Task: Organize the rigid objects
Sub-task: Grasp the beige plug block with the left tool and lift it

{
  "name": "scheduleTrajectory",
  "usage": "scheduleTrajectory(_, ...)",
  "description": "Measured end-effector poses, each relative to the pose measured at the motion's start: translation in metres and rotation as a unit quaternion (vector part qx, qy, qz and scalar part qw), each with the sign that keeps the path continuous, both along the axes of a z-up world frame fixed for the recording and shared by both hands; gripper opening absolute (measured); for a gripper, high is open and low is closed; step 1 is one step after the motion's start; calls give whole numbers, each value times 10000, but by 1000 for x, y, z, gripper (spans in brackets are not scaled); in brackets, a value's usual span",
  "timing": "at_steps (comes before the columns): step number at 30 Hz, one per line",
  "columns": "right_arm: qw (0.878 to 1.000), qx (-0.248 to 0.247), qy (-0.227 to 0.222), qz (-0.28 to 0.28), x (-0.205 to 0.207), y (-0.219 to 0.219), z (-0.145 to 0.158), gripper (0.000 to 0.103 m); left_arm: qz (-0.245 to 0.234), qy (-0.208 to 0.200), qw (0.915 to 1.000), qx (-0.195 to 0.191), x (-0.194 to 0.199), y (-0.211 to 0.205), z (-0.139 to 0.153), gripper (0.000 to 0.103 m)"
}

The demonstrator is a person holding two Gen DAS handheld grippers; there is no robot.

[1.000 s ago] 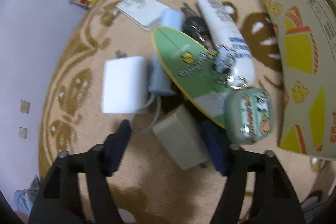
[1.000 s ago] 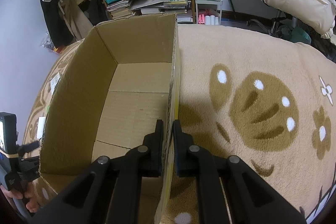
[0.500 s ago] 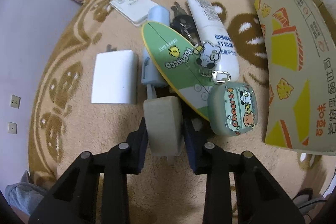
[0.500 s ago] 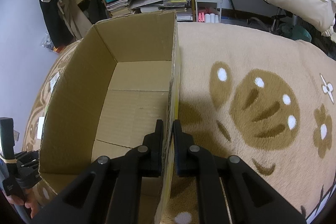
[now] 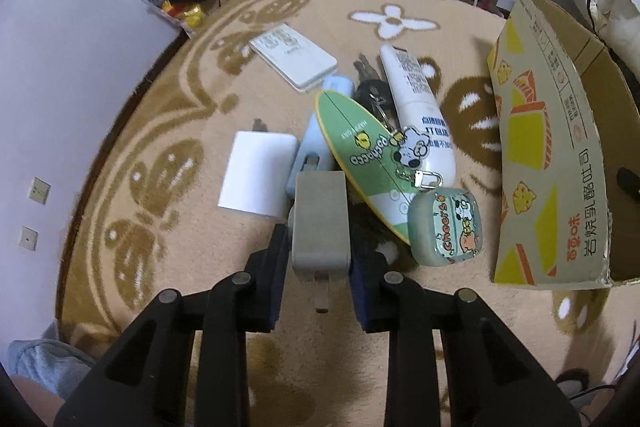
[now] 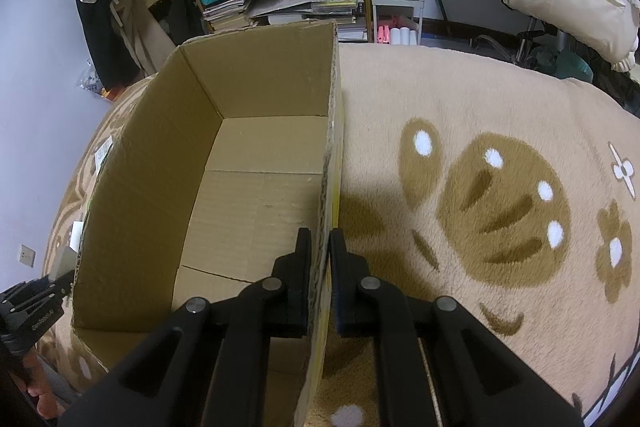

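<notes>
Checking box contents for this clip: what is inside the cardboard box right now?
Nothing shows inside the cardboard box: only bare floor panels and walls. The near corner behind the right gripper fingers is hidden.

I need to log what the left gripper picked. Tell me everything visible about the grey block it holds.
The grey block is a matte, rounded-cornered rectangular piece, plastic by its look, with a thin tab or prong projecting from its near end. The left gripper is shut on its sides. It points away from the camera, before the pile; whether it is lifted is unclear.

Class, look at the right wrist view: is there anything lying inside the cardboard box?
No: the cardboard box shows only its bare brown floor and walls.
</notes>
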State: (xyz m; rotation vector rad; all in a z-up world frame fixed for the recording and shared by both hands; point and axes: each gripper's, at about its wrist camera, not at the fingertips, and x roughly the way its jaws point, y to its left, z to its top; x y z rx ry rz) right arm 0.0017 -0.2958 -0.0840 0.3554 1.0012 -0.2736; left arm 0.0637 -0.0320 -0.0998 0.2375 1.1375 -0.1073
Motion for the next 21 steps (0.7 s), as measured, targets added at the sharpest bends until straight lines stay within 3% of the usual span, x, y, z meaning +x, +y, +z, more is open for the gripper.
scheduleTrajectory(4,10000,5,2,-3,0,0,0,10,25,-288,9996,68,-5,2,10,27)
scheduleTrajectory(10,10000,1,5,2,0,0,0,10,25,-349,9993,118,-3,4,12,27)
scheduleTrajectory(16,10000,-6,9,7,0,0,0,10,26,30,9996,291,4,0,-9,27)
scheduleTrajectory(21,10000,0,10,3,-1,1,-1,10,-51,-41,9978,665,7,-7,-17,28)
